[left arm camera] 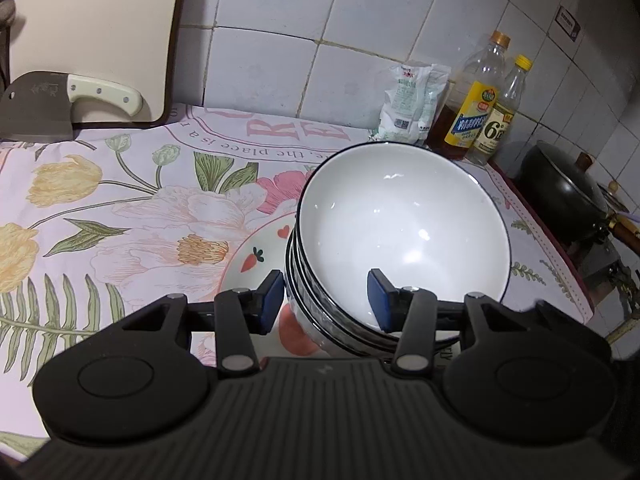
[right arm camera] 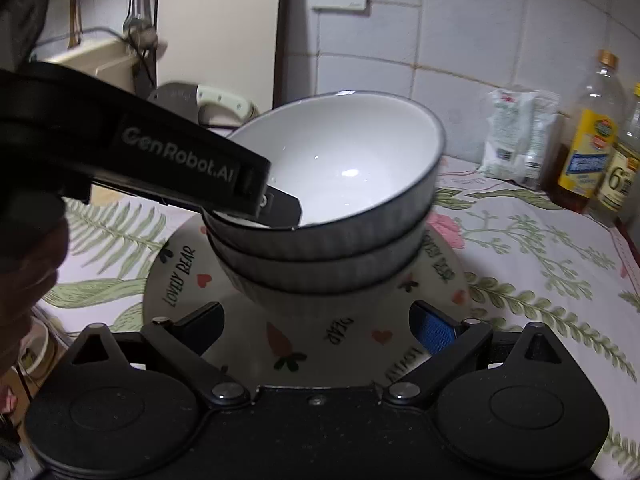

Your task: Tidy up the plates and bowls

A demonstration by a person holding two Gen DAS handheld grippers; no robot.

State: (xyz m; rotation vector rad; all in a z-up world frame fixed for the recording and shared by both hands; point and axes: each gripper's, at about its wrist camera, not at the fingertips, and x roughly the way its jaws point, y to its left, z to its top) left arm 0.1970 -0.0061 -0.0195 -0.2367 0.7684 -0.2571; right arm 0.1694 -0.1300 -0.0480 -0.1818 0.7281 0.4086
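A stack of three white bowls with dark rims (left arm camera: 400, 224) stands on a round plate printed with carrots and hearts (left arm camera: 256, 248) on the floral tablecloth. My left gripper (left arm camera: 326, 300) straddles the near rim of the stack, one pad outside and one inside the top bowl; the jaws stand apart with a gap around the wall. In the right wrist view the stack (right arm camera: 332, 200) sits on the plate (right arm camera: 320, 344), and the left gripper (right arm camera: 280, 208) reaches over the top bowl's rim. My right gripper (right arm camera: 320, 328) is open above the plate's near part, empty.
A cleaver (left arm camera: 60, 108) leans against a cutting board (left arm camera: 92, 40) at the back left. A white bag (left arm camera: 412, 104) and two bottles (left arm camera: 480, 108) stand by the tiled wall. A black wok (left arm camera: 564, 192) sits on the stove at right.
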